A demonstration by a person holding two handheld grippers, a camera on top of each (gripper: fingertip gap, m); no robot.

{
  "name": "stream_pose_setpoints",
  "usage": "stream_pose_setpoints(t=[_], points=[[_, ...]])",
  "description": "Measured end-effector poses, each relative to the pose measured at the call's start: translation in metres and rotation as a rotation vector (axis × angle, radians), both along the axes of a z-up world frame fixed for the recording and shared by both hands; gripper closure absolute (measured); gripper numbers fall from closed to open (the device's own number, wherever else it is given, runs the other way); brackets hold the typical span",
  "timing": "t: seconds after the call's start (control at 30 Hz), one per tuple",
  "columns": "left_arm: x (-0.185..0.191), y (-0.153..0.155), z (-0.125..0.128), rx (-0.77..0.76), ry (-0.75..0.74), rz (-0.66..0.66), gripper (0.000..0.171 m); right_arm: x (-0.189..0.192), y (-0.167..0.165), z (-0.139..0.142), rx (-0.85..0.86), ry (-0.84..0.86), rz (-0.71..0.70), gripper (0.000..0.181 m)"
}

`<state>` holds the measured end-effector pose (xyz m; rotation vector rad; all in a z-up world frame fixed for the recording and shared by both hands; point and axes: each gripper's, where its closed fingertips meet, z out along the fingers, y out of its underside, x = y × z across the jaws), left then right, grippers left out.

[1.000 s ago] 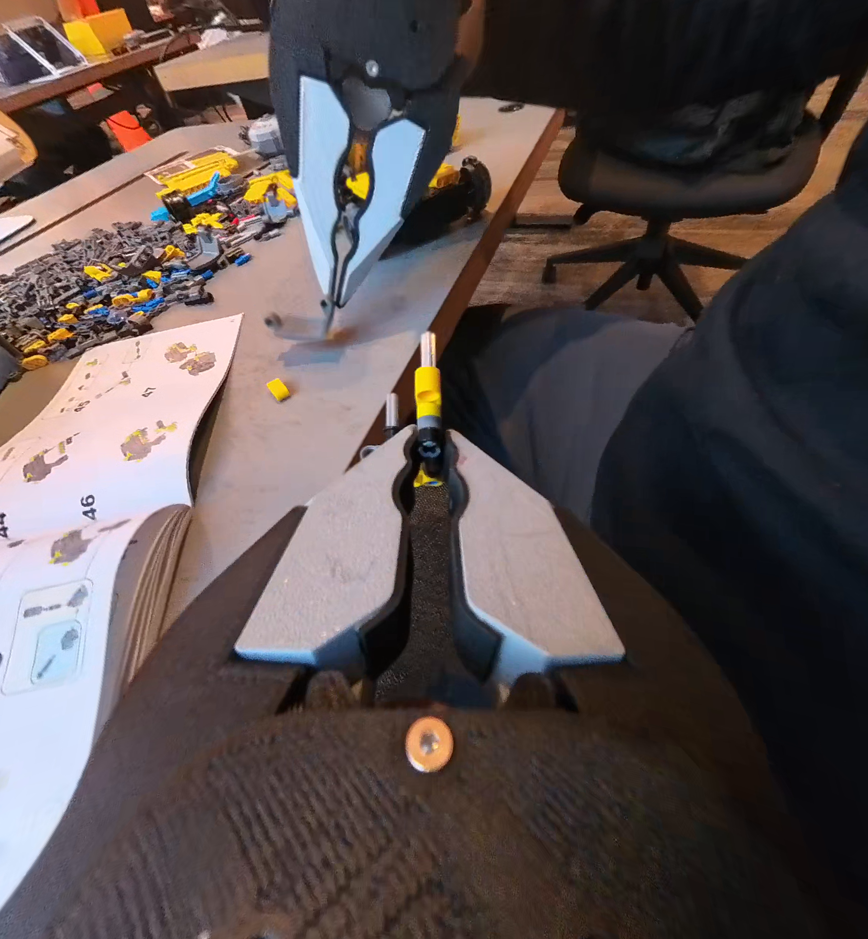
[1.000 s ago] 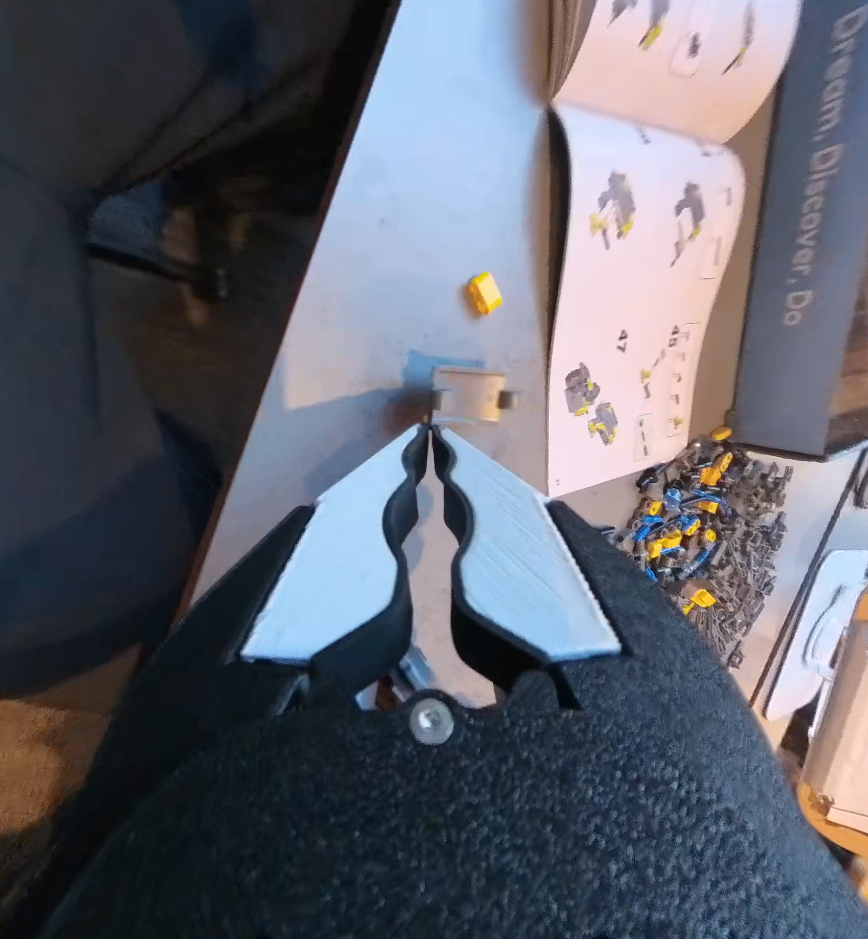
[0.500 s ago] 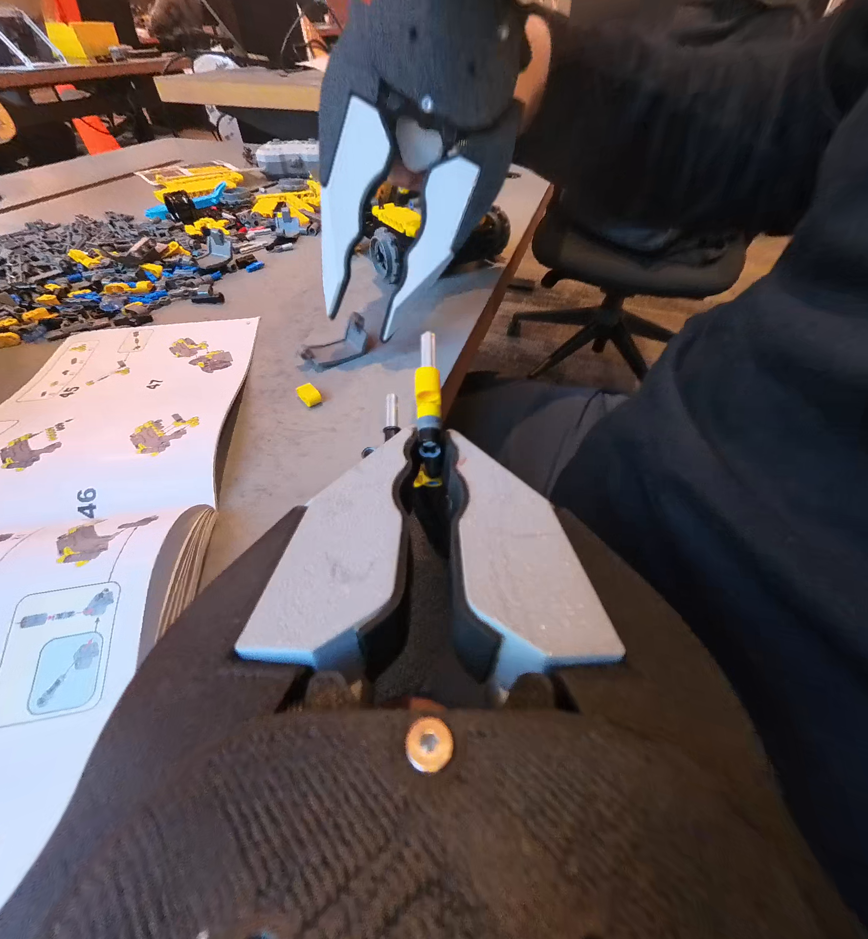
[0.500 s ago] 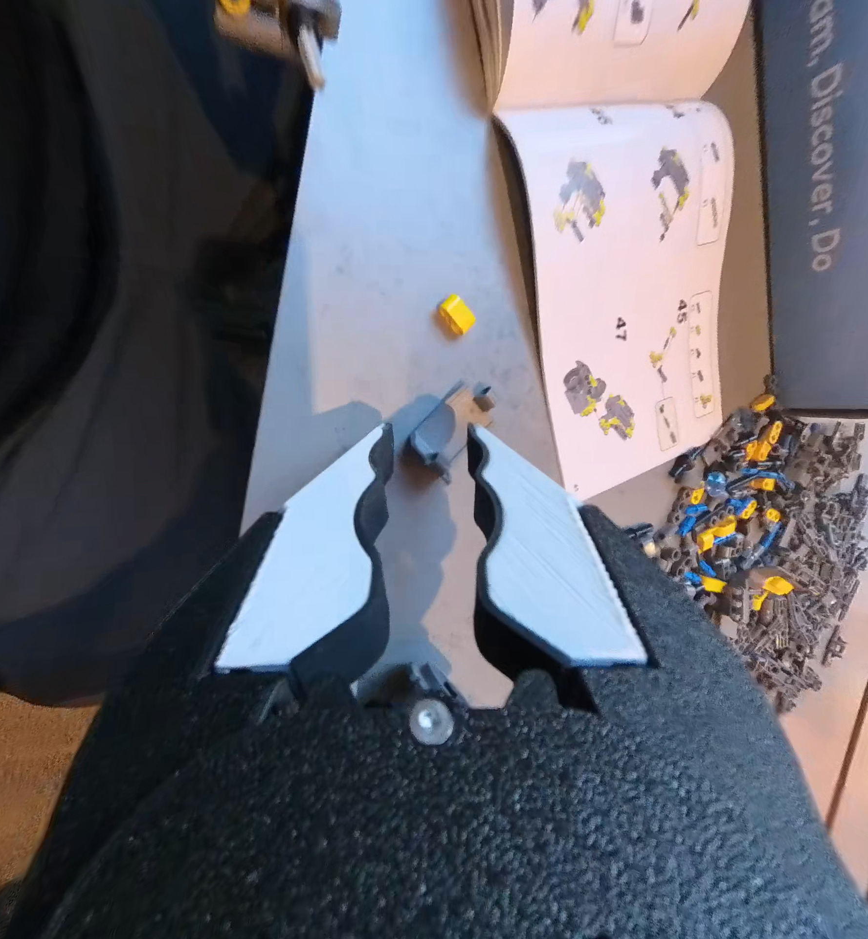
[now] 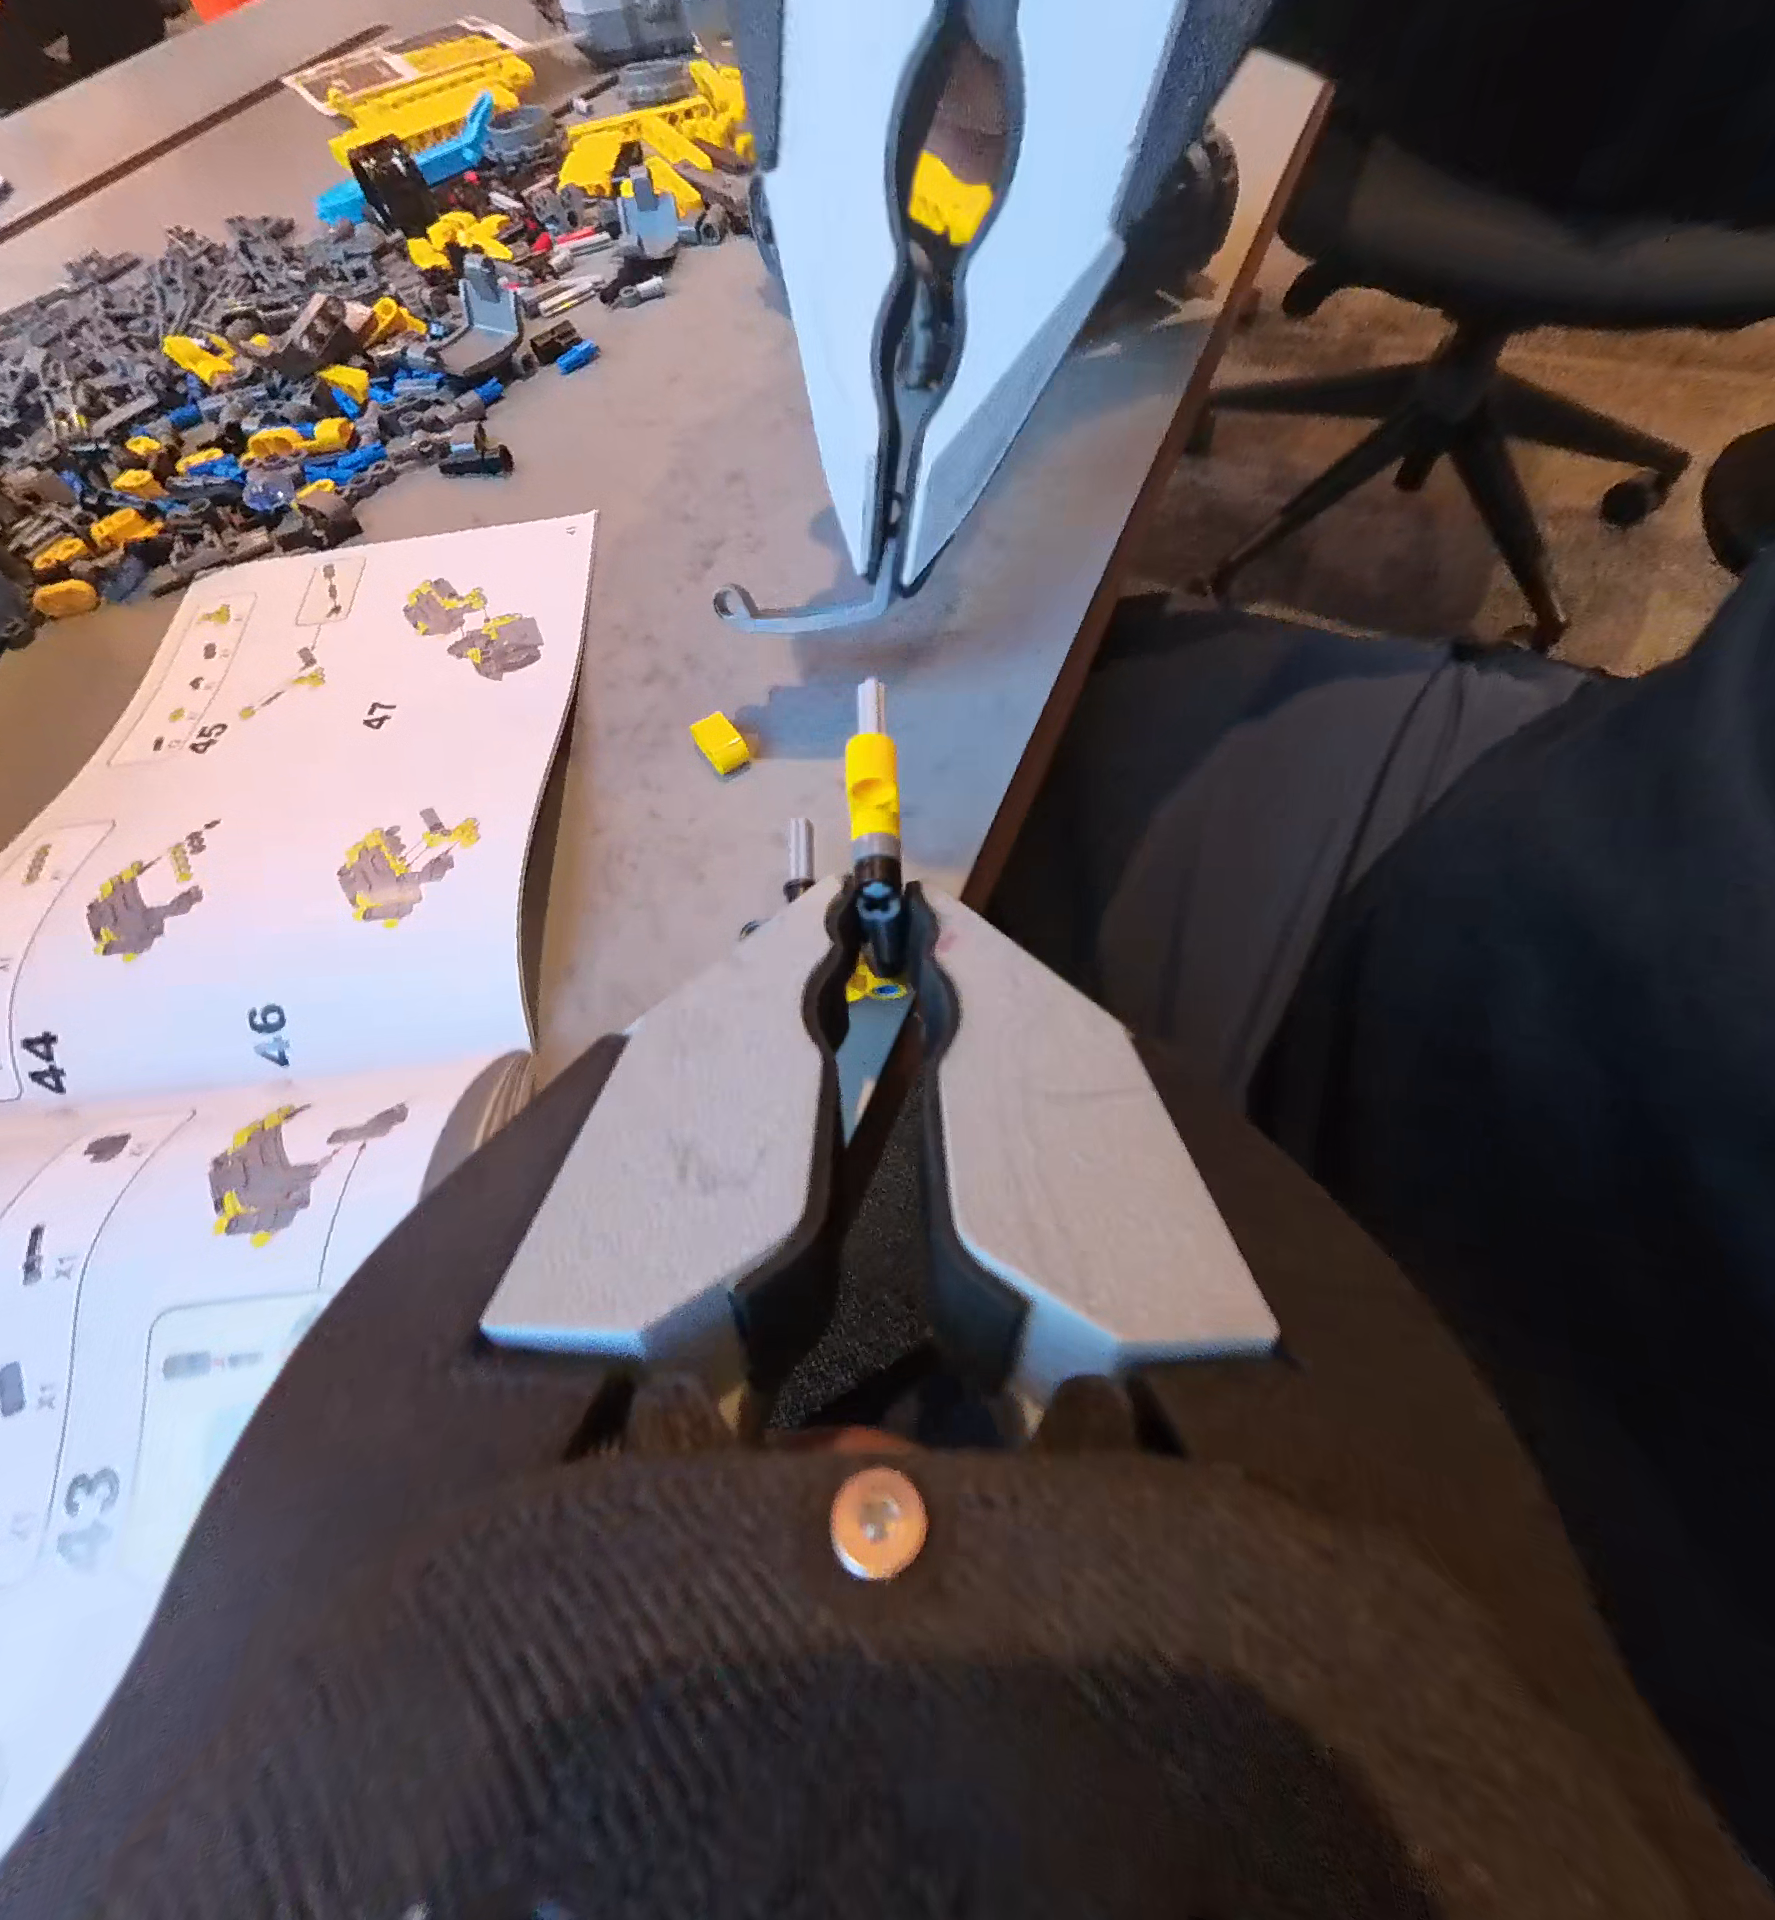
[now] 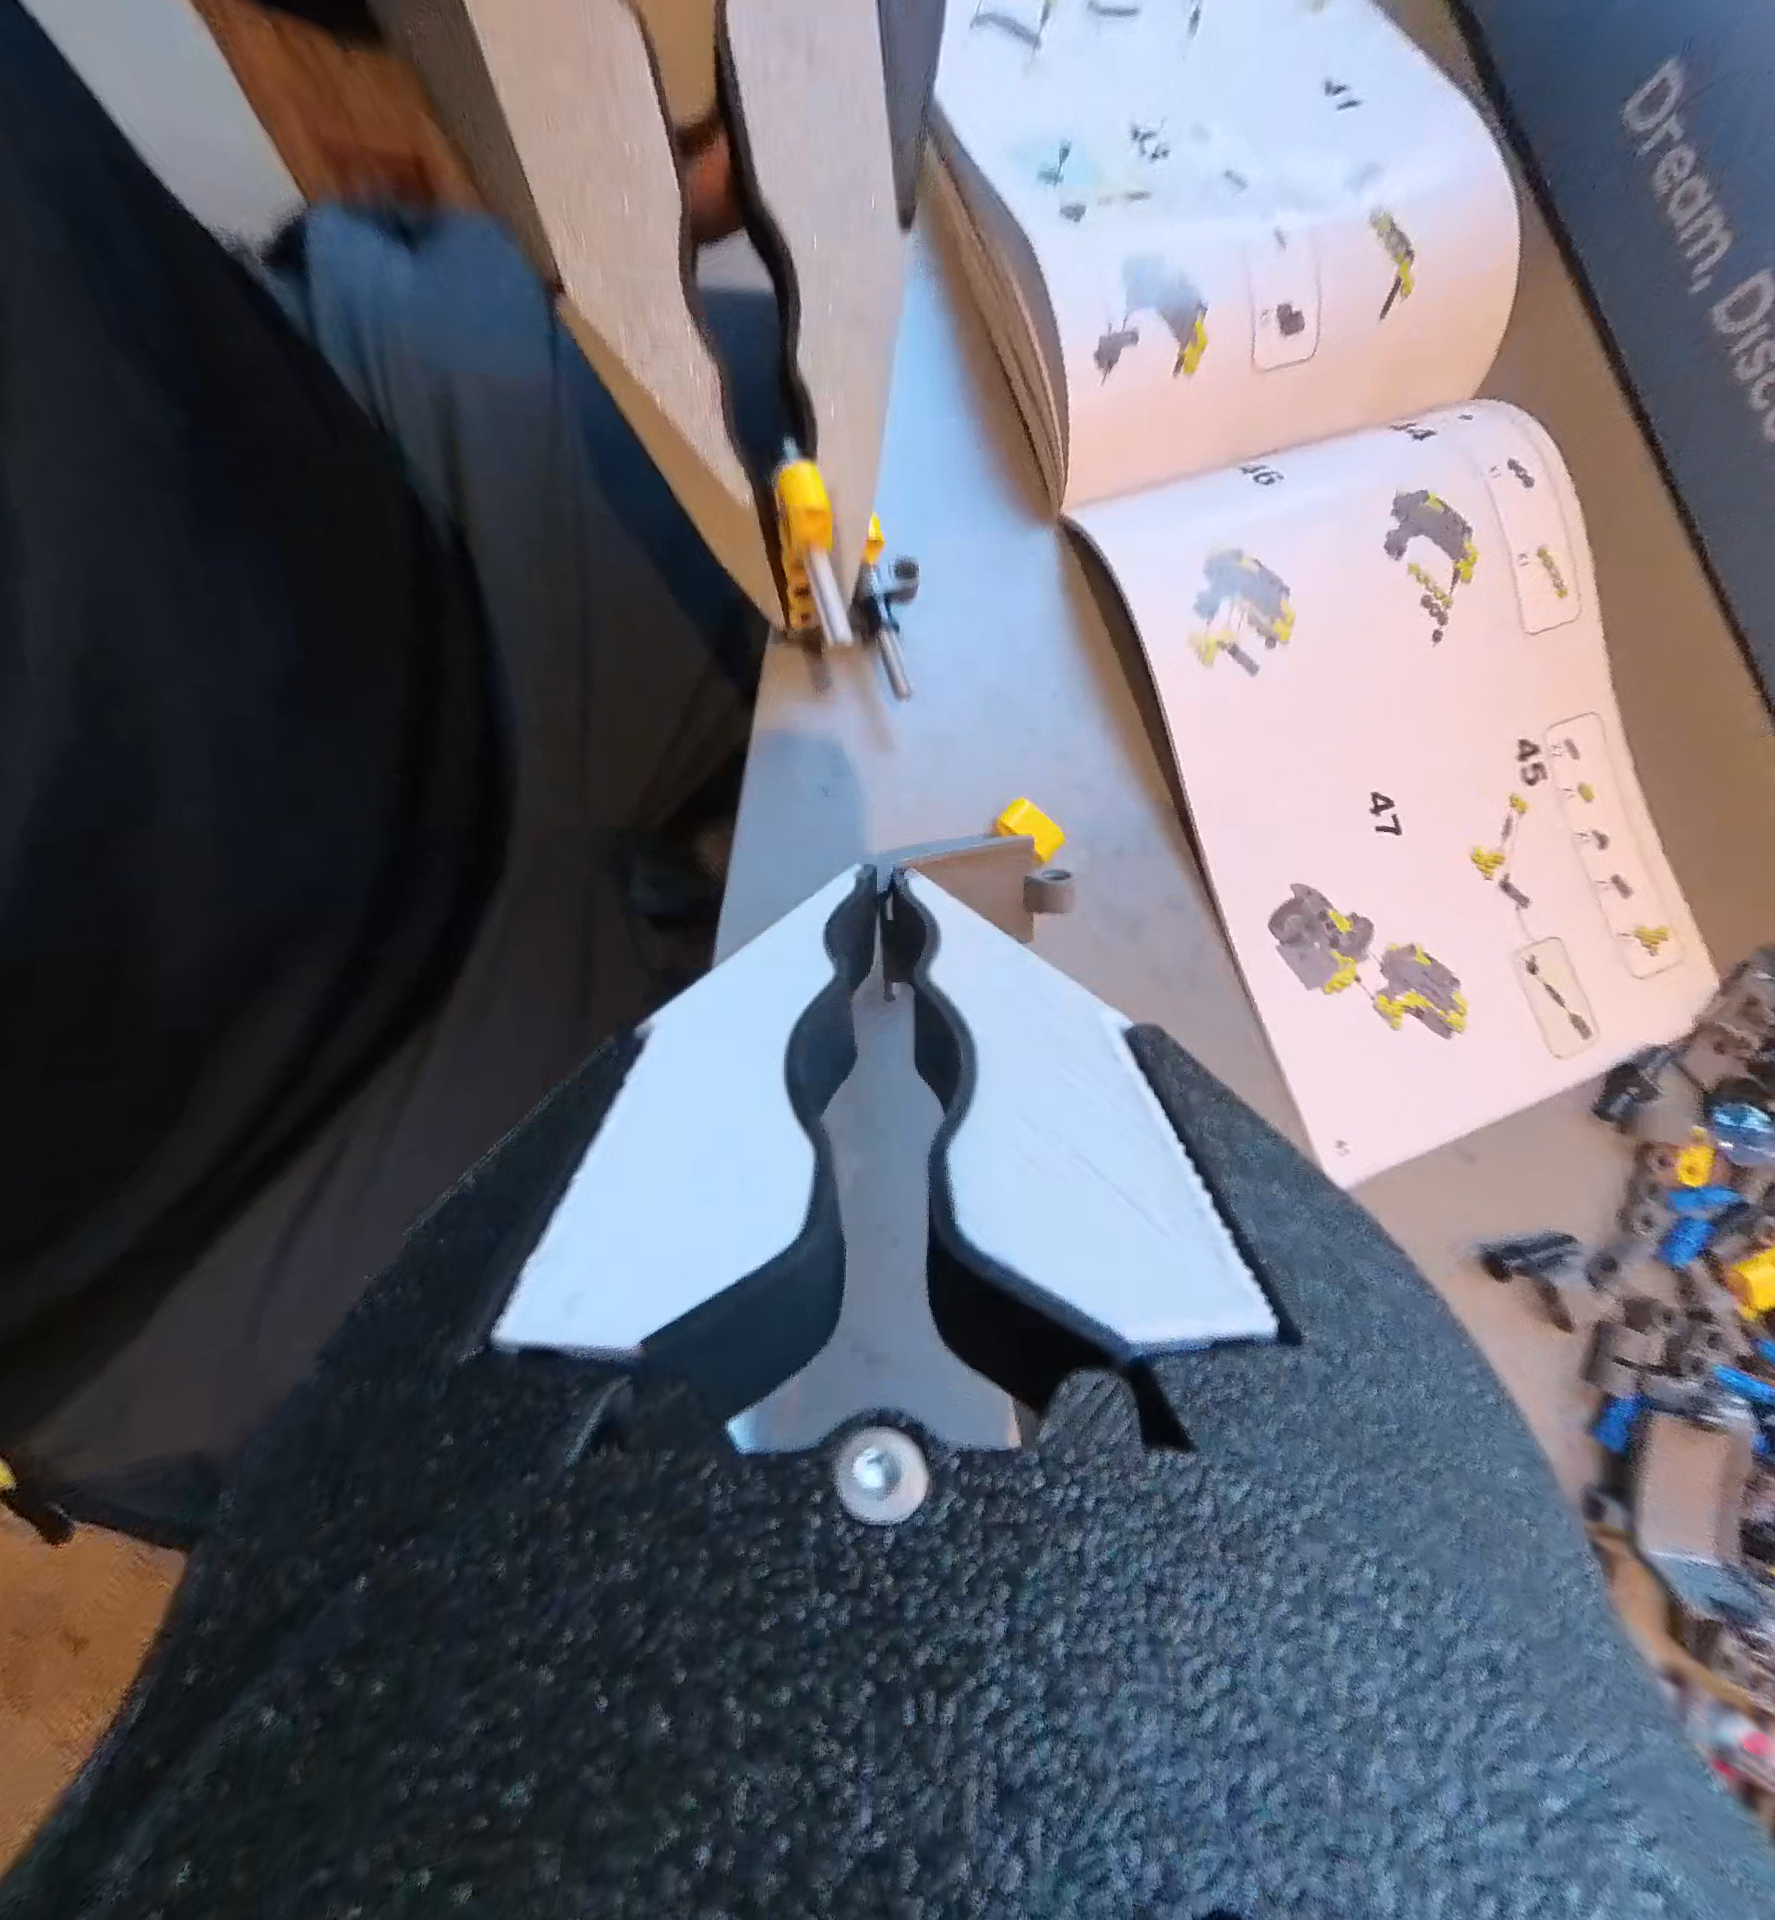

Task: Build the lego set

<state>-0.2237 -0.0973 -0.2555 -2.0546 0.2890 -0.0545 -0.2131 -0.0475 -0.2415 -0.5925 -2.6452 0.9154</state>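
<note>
Grey panel piece (image 6: 971,868) beside the yellow brick (image 6: 1030,826) is pinched by the right hand-held gripper (image 6: 881,883); left hand-held gripper (image 5: 878,914) clamps an axle assembly (image 5: 870,790).

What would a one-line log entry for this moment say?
left gripper: shut on yellow-and-black axle piece | right gripper: shut on grey panel | nearby: yellow brick

two claws (image 5: 879,914) (image 6: 885,883), one open booklet (image 5: 239,831), one loose yellow brick (image 5: 721,742), one office chair (image 5: 1485,312), one heap of small parts (image 5: 187,395).
</note>
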Motion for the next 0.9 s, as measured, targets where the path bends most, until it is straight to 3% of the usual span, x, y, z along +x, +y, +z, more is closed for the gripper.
stream_pose_setpoints(t=[0.3,0.4,0.77,0.9], points=[[-0.002,0.0,0.004,0.084,-0.11,0.087,0.165,0.007,-0.019,0.024,-0.235,-0.106,-0.09,0.179],[0.007,-0.001,0.004,0.102,-0.122,0.056,0.165,0.008,-0.019,0.022,-0.255,-0.157,-0.12,0.179],[0.007,-0.009,0.01,0.092,-0.295,-0.041,0.165,0.004,-0.033,0.028,-0.494,-0.493,-0.183,0.179],[0.0,-0.011,0.008,0.069,-0.227,-0.061,0.165,0.004,-0.042,0.038,-0.661,-0.671,-0.171,0.179]])
